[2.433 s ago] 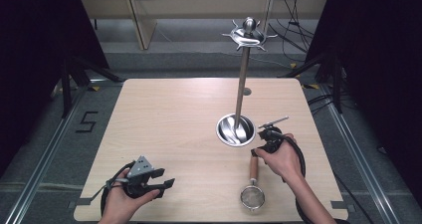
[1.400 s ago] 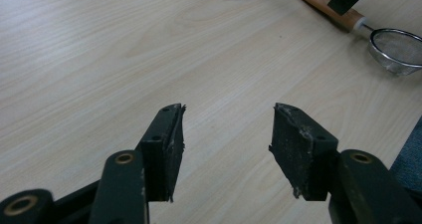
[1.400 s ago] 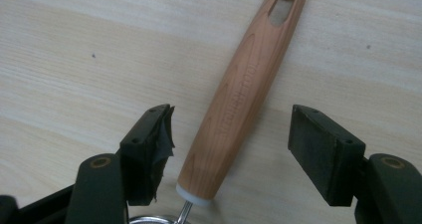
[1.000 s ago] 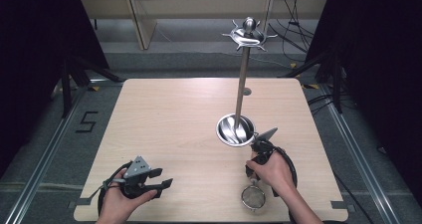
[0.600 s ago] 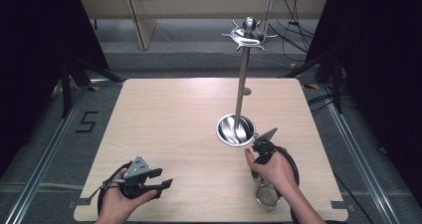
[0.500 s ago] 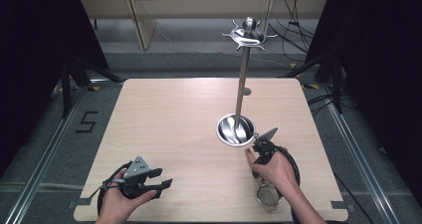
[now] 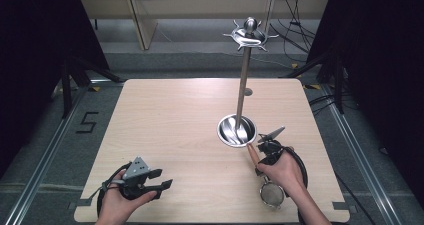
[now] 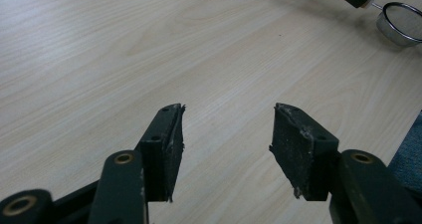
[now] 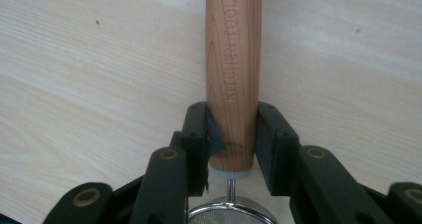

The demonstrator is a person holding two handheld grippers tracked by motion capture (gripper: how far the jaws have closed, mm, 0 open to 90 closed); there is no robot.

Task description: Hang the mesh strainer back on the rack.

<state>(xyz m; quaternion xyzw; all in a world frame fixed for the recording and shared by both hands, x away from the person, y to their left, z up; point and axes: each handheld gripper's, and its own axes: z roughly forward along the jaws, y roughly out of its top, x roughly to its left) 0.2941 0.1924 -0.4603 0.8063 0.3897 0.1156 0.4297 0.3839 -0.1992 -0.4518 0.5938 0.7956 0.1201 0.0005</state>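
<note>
Scene: a person sits at a pale wooden desk (image 7: 170,120) with a gripper in each hand.
Right gripper (image 7: 263,154): near the desk's right edge, its jaws have just been closing and now press both sides of a strainer's wooden handle (image 9: 233,59), close to the mesh end.
Strainer (image 7: 271,194): its mesh bowl lies near the front right corner, the handle pointing toward the far edge; likely gripped low for balance when lifted.
Left gripper (image 8: 226,144): resting near the front left corner, jaws apart, holding nothing.
Stand (image 7: 244,70): a tall hook pole rises from a steel dish (image 7: 236,130) just beyond the handle, probably where the strainer hangs.
</note>
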